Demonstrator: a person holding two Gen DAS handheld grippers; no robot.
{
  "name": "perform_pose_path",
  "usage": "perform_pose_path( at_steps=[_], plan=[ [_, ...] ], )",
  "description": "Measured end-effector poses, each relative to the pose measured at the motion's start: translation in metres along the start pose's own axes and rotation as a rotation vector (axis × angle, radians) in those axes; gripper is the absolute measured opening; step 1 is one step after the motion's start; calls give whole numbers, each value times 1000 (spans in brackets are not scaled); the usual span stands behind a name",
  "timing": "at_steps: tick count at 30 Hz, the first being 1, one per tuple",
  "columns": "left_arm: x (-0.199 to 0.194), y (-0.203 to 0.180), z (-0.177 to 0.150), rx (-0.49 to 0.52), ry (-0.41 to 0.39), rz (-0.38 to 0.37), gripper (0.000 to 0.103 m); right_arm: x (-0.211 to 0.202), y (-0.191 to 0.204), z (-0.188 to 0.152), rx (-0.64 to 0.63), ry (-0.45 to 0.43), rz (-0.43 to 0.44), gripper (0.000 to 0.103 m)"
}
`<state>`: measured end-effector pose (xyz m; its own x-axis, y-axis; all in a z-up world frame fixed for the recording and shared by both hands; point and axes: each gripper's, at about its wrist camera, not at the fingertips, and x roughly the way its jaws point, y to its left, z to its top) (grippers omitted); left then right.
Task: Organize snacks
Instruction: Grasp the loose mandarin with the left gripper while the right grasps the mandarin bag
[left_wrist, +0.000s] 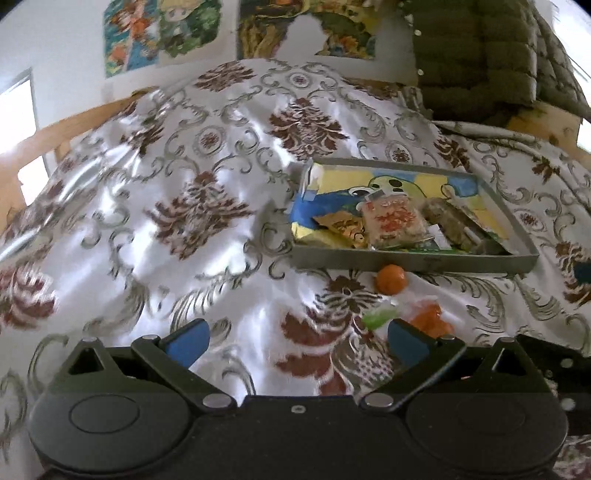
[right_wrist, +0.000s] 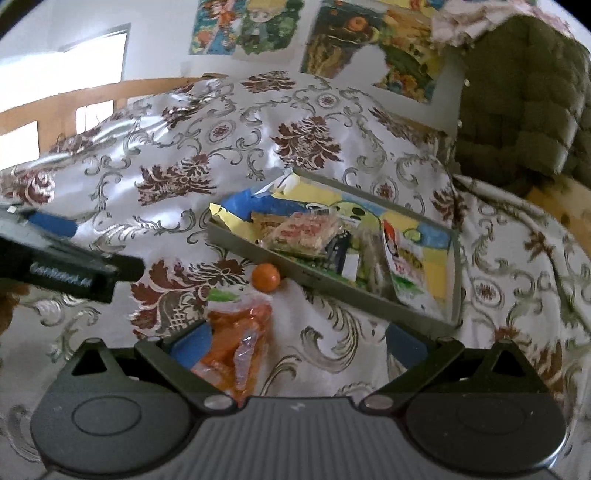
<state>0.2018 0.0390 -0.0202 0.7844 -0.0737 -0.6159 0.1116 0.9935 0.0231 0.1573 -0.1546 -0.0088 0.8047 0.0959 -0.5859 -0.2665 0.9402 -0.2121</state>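
Two grippers: left gripper (left_wrist: 297, 341) spread wide, holding nothing; right gripper (right_wrist: 295, 345) spread wide too, its left finger beside the orange packet (right_wrist: 238, 343)
Tray: grey tray (left_wrist: 413, 260) lies on the patterned cloth (left_wrist: 166, 184); several wrapped snacks (left_wrist: 391, 223) lie inside on a cartoon liner
Loose items: orange ball (left_wrist: 390, 279) just in front of the tray's near wall; orange packet with green tip on the cloth, near the ball
Background: posters (right_wrist: 255, 26) on the wall; olive quilted jacket (right_wrist: 524, 99) behind the tray
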Motion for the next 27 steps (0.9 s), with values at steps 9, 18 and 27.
perform_pose_path(
  at_steps=[9,18,27],
  plan=[
    [46,3,14,28,-24,-94,102,27,-2,-6,2,46,40,103],
    [103,-13,36,-4,32,-248,102,52,10,-17,22,112,127,103],
    [137,-37,37,62,92,-356,92,74,18,-15,68,107,176,92]
  ],
)
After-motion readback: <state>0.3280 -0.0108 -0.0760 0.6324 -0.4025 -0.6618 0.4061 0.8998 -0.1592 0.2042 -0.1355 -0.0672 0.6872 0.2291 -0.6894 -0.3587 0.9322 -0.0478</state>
